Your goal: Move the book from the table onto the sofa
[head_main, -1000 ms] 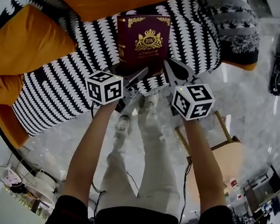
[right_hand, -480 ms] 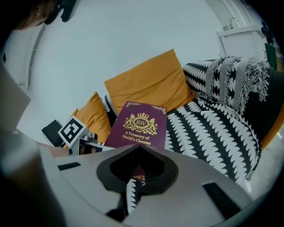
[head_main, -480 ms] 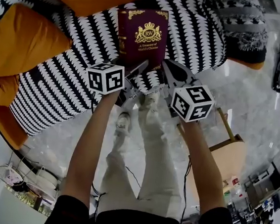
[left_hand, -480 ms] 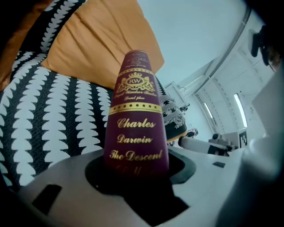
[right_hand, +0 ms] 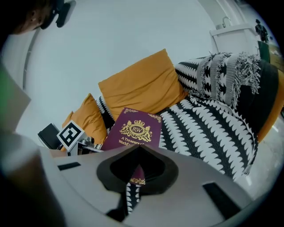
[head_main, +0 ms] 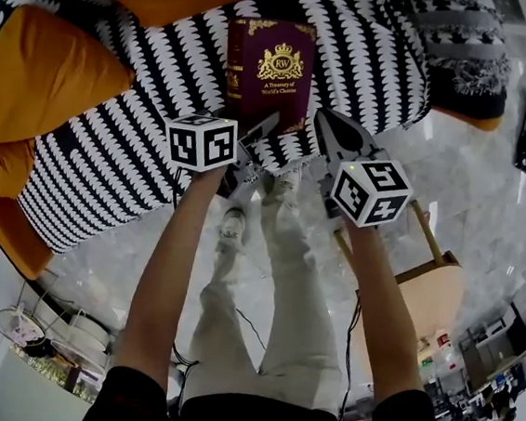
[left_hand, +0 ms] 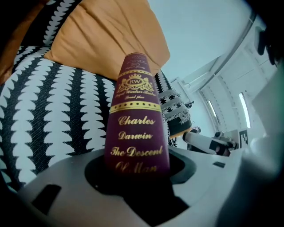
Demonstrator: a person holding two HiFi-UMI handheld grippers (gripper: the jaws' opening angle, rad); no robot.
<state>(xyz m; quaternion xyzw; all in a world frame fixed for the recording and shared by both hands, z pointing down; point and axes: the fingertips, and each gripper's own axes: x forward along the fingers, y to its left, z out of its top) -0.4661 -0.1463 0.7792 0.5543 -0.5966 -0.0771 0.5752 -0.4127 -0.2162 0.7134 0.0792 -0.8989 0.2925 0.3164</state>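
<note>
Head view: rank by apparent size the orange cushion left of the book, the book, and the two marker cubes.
1. orange cushion
2. book
3. left marker cube and right marker cube: they look alike, so neither ranks above the other. Both sit nearer the camera than the book, which makes them look larger.

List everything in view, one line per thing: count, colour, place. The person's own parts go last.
book: one, maroon with gold crest, over the sofa seat
sofa: one, black-and-white pattern, top of the head view
cushions: at least three, orange, sofa's back and left end
fringed throw: one, black and grey, sofa's right end
wooden seat: one, pale, on the floor beside the right arm
floor: pale marble
left claw: grey, shut on the book's spine
right claw: grey, closed, by the book's near right corner
marker cubes: two, black and white, one per claw
arms: two, bare, reaching toward the sofa
</note>
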